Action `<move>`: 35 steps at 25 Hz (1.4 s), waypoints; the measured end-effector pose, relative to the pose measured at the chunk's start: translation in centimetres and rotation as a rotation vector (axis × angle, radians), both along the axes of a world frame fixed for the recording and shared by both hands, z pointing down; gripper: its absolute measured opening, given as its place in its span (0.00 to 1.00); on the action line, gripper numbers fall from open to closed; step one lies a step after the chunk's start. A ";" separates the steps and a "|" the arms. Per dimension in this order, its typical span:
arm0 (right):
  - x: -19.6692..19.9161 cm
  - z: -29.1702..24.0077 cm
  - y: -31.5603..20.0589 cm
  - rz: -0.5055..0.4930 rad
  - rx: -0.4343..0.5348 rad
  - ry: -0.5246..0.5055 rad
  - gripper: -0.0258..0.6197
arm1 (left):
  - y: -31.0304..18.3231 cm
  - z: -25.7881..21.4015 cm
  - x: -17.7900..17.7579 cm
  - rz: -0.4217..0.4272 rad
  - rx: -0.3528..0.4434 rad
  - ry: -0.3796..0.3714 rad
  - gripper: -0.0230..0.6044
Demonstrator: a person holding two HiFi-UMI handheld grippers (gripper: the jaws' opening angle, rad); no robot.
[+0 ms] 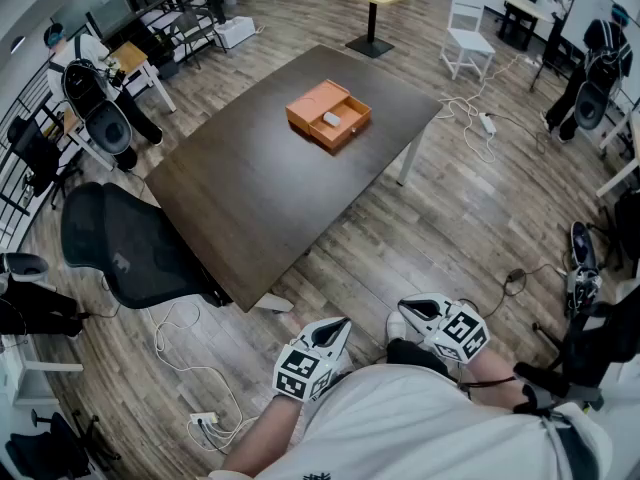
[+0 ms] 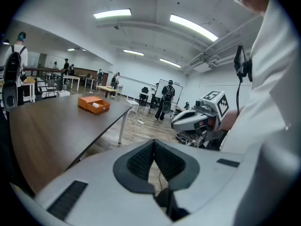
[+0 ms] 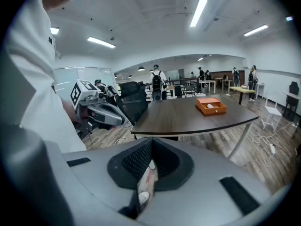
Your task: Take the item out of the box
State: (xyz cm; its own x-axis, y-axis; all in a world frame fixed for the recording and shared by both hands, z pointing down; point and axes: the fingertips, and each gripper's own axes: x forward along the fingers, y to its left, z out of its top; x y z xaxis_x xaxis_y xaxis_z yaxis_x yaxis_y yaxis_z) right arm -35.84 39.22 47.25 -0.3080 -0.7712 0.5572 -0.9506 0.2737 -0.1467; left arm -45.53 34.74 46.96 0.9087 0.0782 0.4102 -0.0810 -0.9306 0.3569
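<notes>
We've got left hand-held gripper (image 1: 338,330) and right hand-held gripper (image 1: 412,310) closed, empty; orange box (image 1: 328,114) open on counter (image 1: 250,188).

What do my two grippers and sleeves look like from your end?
The left gripper and right gripper are white-grey shells with black ribbed pads. Each carries a cube of black-and-white square markers. The person wears a white top.

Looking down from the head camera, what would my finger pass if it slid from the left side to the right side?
black office chair → orange box → white chair → person with a backpack
</notes>
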 end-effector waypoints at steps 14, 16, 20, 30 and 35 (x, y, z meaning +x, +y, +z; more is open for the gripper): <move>8.5 0.9 -1.4 0.018 0.069 -0.022 0.04 | -0.7 0.5 10.1 0.054 0.080 0.010 0.05; 11.4 0.9 -0.8 0.002 0.077 -0.031 0.04 | 0.1 0.2 13.3 0.038 0.082 0.010 0.05; 18.5 1.2 1.1 -0.005 0.110 -0.025 0.04 | 1.9 -0.2 21.0 0.014 0.097 0.016 0.06; 33.3 2.6 4.6 0.092 0.133 -0.022 0.04 | 4.1 -1.0 35.7 0.052 0.144 -0.005 0.08; 37.6 3.2 4.2 0.195 0.138 -0.064 0.04 | 3.0 -0.6 40.0 0.107 0.118 -0.009 0.05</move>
